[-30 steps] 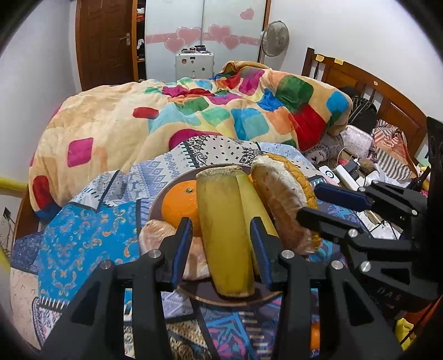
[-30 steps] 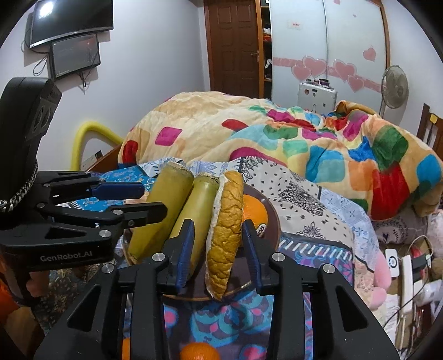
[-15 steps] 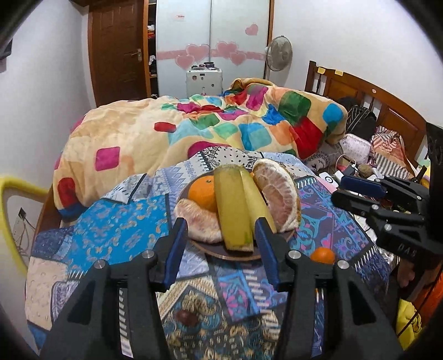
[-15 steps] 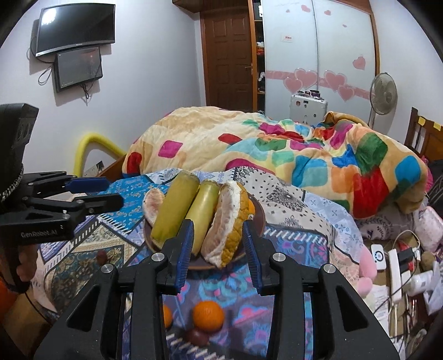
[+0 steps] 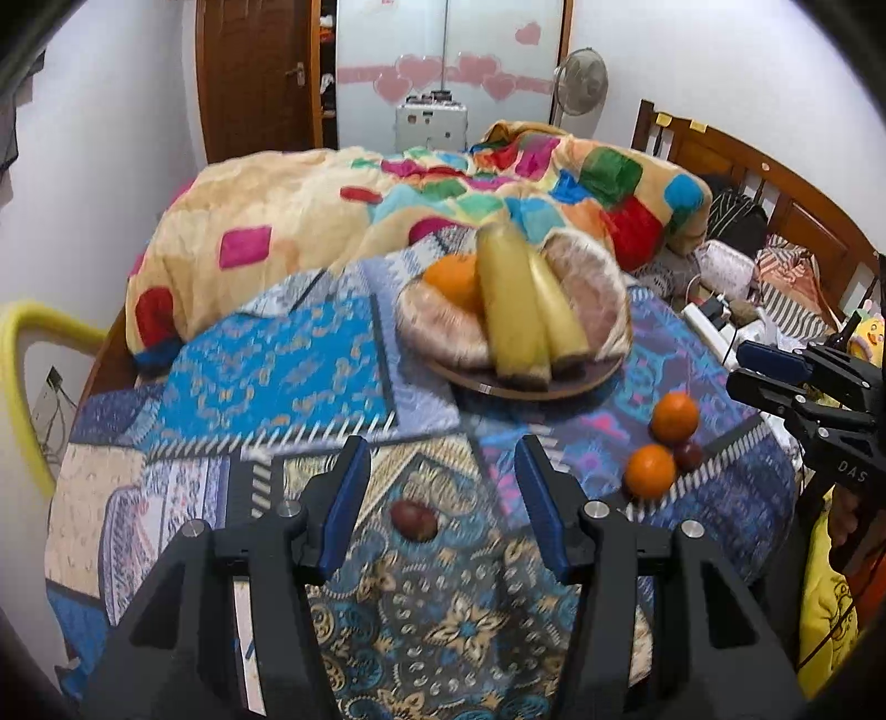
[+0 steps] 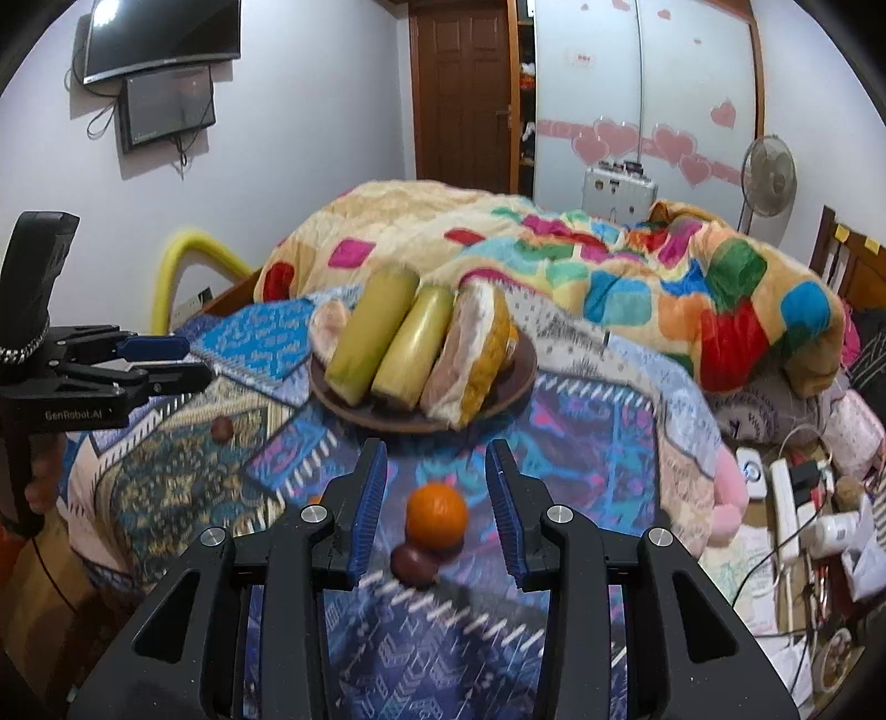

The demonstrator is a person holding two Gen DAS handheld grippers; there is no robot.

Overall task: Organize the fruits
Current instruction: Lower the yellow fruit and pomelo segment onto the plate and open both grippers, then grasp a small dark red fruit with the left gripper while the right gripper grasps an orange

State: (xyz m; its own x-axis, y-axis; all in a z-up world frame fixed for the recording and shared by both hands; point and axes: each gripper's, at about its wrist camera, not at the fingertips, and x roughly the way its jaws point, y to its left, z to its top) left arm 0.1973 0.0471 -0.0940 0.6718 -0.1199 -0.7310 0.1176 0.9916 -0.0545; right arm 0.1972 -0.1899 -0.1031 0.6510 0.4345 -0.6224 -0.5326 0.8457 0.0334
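A colourful patchwork quilt (image 5: 443,199) covers the bed near a standing fan (image 6: 768,178) and wall-mounted television (image 6: 160,34).

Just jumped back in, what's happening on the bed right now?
Both grippers are open and empty, held above the patterned blue bedspread. The round brown plate holds long yellow-green fruit pieces, pomelo segments and an orange. The left gripper frames a small dark red fruit; the right gripper frames a loose orange beside another dark fruit.

White walls (image 6: 332,138), wooden door (image 6: 465,94), bed (image 5: 775,183)
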